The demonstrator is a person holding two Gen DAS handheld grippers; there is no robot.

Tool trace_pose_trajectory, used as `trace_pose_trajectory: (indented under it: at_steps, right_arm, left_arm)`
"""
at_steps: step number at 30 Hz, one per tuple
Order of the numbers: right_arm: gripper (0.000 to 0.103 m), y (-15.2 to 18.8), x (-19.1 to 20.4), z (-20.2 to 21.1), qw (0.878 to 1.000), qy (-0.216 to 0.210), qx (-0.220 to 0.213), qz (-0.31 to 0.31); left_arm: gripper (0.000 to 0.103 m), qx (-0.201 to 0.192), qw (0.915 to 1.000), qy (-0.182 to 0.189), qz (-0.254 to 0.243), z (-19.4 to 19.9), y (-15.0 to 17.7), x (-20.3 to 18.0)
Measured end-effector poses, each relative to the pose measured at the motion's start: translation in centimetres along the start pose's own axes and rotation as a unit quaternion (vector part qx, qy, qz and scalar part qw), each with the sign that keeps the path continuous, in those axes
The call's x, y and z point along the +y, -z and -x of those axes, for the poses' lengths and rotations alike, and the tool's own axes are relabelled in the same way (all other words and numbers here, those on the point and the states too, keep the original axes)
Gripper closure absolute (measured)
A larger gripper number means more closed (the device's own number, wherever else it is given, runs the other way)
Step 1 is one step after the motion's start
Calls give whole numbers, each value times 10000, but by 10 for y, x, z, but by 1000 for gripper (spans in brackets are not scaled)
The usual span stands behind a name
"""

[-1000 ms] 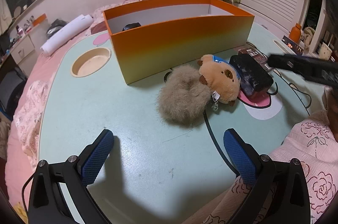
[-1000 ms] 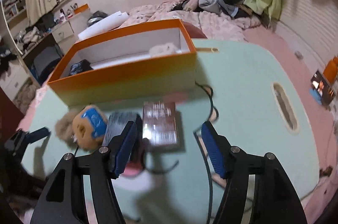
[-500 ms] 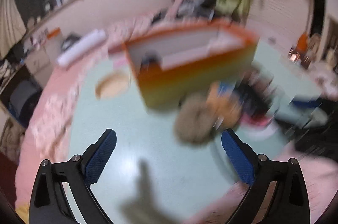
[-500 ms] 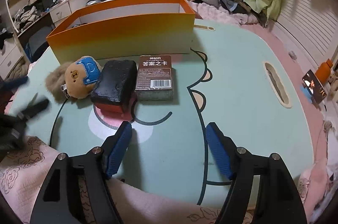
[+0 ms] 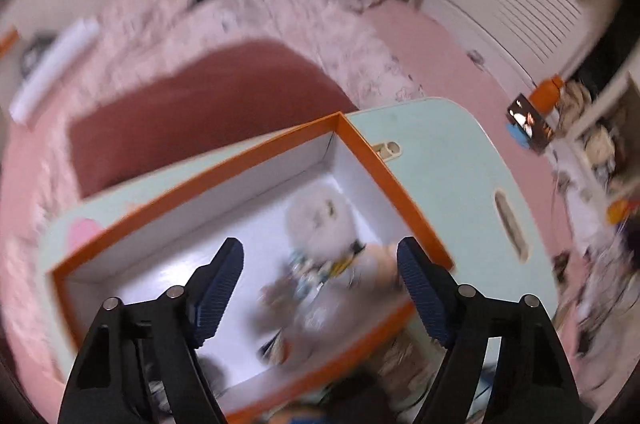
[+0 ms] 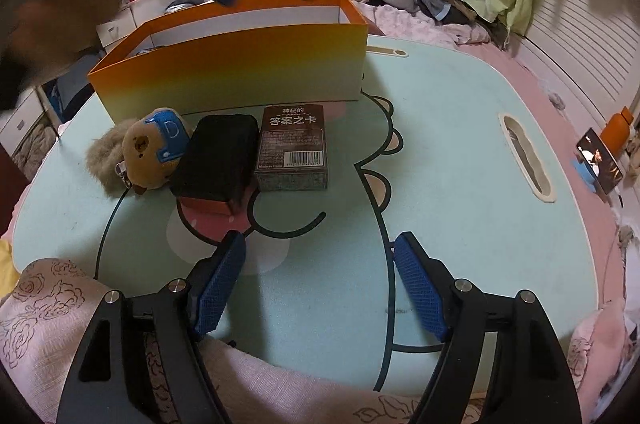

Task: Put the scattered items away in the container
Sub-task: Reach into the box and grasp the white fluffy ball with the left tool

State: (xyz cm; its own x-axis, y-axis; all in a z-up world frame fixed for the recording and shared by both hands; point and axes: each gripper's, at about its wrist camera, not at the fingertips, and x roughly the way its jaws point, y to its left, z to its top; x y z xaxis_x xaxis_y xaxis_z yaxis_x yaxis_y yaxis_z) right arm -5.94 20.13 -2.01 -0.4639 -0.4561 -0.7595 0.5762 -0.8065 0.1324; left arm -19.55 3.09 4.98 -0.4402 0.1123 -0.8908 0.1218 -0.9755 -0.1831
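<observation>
Step in hand: your left gripper [image 5: 320,288] hangs over open orange cardboard box [image 6: 240,71], jaws closing, nothing visibly between pads; blur leaves this unsure.

Box contents: pale fluffy toy [image 5: 320,220], other blurred bits.

Your right gripper [image 6: 318,284] nearest you, jaws opening, empty, above mint-green table [image 6: 460,183].

Outstanding, all in front of box: brown plush keychain with blue cap [image 6: 154,149], black rectangular block [image 6: 216,157], brown card pack [image 6: 292,147], side by side.

Next, by my reckoning: close right gripper on card pack, carry over box wall.
</observation>
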Motion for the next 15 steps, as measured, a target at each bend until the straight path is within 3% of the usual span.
trace_pose_trajectory:
  at_steps: [5, 7, 9, 15]
  right_arm:
    - [26, 1, 0, 0, 10000, -27, -15, -3]
    - [26, 2, 1, 0, 10000, -27, -16, -6]
    - [26, 2, 1, -1, 10000, -31, -14, -8]
    - [25, 0, 1, -1, 10000, -46, -18, -13]
  left_arm:
    - [35, 280, 9990, -292, 211, -37, -7, 3]
    - [45, 303, 9986, -385, 176, -46, -8, 1]
    - [67, 214, 9992, -340, 24, -46, -6, -5]
    - [72, -35, 9992, -368, -123, -32, 2, -3]
